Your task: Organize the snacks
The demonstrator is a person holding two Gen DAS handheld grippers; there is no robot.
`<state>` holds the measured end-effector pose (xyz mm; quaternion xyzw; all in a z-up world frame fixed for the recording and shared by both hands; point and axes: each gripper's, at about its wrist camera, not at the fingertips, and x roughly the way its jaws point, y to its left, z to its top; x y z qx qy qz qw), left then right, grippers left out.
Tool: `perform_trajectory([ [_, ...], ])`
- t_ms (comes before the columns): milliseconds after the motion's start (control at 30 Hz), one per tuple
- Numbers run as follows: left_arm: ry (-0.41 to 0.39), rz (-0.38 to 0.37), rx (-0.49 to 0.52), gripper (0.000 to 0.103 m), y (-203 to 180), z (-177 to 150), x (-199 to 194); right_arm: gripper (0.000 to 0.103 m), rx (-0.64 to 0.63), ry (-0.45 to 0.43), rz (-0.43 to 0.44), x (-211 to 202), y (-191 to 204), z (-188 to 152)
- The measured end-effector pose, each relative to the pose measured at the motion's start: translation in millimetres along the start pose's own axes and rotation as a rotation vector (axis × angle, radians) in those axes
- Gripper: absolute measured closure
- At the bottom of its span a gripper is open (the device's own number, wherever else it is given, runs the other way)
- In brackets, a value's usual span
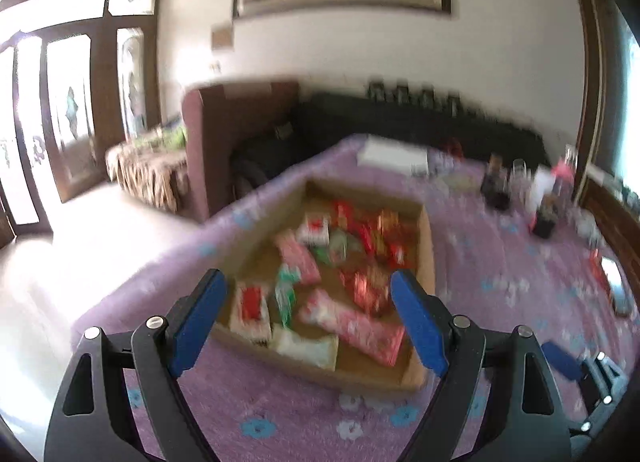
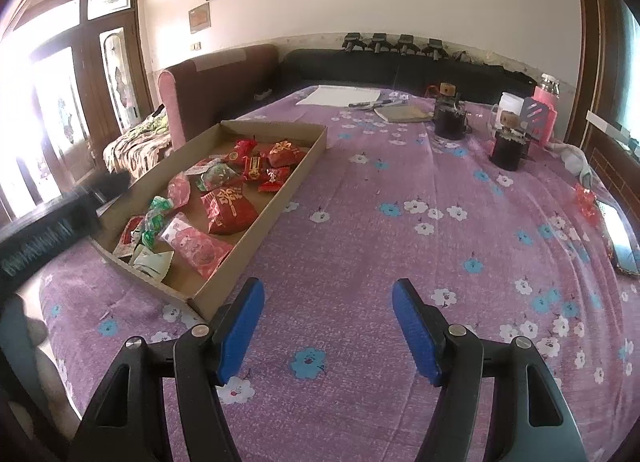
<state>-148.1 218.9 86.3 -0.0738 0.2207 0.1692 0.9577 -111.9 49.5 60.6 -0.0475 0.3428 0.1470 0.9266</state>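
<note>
Both wrist views share tray (image 1: 427, 246).

- Your table (image 2: 360, 246) wears a purple cloth strewn with white and blue flowers.
- Your cardboard tray (image 2: 280, 190) is plain brown.
- The snacks (image 2: 228, 206) in it are mostly red with gold print, some green, some pink and white.
- Both your left gripper (image 1: 308, 318) and right gripper (image 2: 328, 326) have blue pads on black fingers.
- The bottle (image 2: 546, 110) at the far edge is pink.

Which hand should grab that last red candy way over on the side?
Probably right. The loose red candy lies on the purple cloth toward the right hand-held gripper, which is empty; the left hand-held gripper hangs over the cardboard tray.
</note>
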Motion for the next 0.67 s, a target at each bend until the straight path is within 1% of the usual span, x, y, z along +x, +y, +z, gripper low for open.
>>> perform_trajectory([
  [33,-0.034,-0.015,-0.015,0.012,2.4,1.4,-7.0,0.034,-0.002,-0.008,-0.001,-2.0,-0.4,0.0],
  [67,-0.066,-0.045,-0.039,0.006,5.4,2.3,-13.4,0.034,-0.004,-0.014,-0.002,-3.2,-0.6,0.2],
  [100,-0.077,-0.063,-0.053,0.000,8.0,3.3,-15.0,0.034,-0.006,-0.018,-0.003,-4.2,-0.8,0.4],
  [133,-0.082,-0.082,-0.065,0.000,10.0,3.1,-15.5,0.034,-0.009,-0.022,-0.005,-5.2,-0.8,0.4],
  [233,0.027,-0.064,-0.034,0.000,6.3,4.5,-0.5,0.034,-0.020,-0.033,-0.003,-8.6,0.3,0.7],
  [333,0.094,-0.069,-0.002,0.000,0.9,1.0,10.0,0.034,-0.036,-0.043,-0.005,-11.3,2.4,1.2],
  [467,0.118,-0.089,-0.007,0.000,-3.2,-1.3,11.1,0.034,-0.055,-0.053,-0.006,-14.0,4.5,2.2],
  [600,0.109,-0.093,0.032,0.000,-13.6,-1.2,6.4,0.033,-0.051,-0.052,0.006,-16.1,1.0,4.8],
  [633,0.118,-0.109,0.043,0.000,-17.7,-0.1,6.4,0.032,-0.039,-0.049,0.012,-16.9,-3.1,6.4],
  [667,0.140,-0.143,0.052,0.000,-23.2,1.3,7.5,0.031,-0.027,-0.044,0.017,-17.1,-7.1,7.6],
])
